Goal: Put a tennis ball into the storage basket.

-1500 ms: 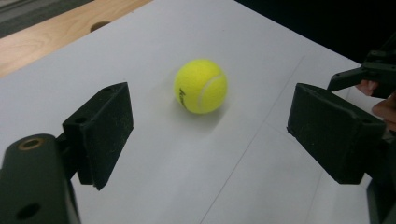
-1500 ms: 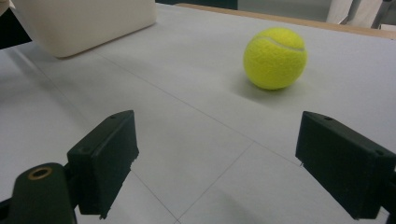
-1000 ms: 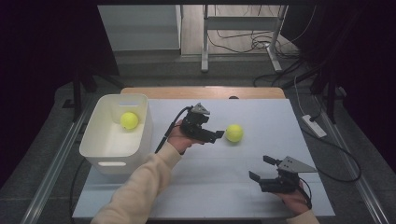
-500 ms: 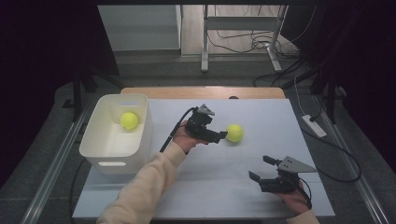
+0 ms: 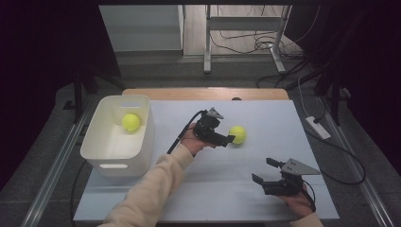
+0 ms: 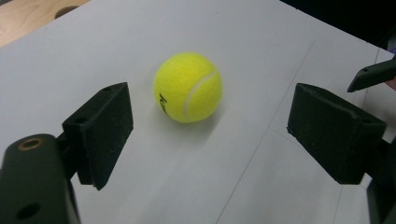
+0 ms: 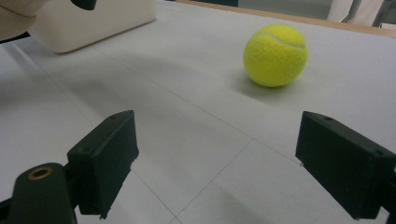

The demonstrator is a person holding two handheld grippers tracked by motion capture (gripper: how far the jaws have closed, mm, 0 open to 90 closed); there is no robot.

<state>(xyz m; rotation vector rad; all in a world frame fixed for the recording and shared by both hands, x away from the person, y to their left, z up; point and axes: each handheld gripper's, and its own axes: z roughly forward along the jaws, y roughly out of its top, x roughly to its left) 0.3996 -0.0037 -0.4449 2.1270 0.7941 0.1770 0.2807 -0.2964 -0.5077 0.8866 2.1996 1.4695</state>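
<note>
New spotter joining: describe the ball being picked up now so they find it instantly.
Start at the white bin on the table's left side; it holds one yellow ball. The target ball lies right of it on the bare white tabletop, just ahead of the open left tongs.

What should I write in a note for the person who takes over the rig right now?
Left gripper: open, aimed at the ball on the table, jaws either side but not touching it.
Right gripper: open, empty, low over the table's near right part, away from the ball.
Bin: at the left, one ball in the bin.
Done: one ball binned.
Left: probably close on the table ball, carry it to the bin, release.
</note>
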